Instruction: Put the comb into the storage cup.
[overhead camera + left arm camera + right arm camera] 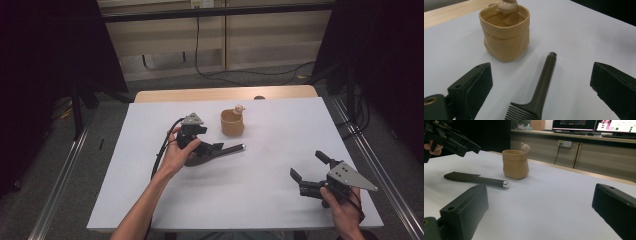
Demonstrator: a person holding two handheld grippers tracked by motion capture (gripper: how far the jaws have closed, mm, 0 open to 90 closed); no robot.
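While the left gripper (541,85) gapes wide, the comb (537,96) lies free between its jaws (right gripper (539,215) released too)

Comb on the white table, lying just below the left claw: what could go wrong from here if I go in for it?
1. The comb lies flat on the table, so the open left claw may scrape the surface or push it instead of gripping.
2. The handle tip points towards the tan pouch; a shove could slide it into the pouch and tip that soft container with the small figure on its rim.
3. The right claw is open and far off, so it cannot steady anything.
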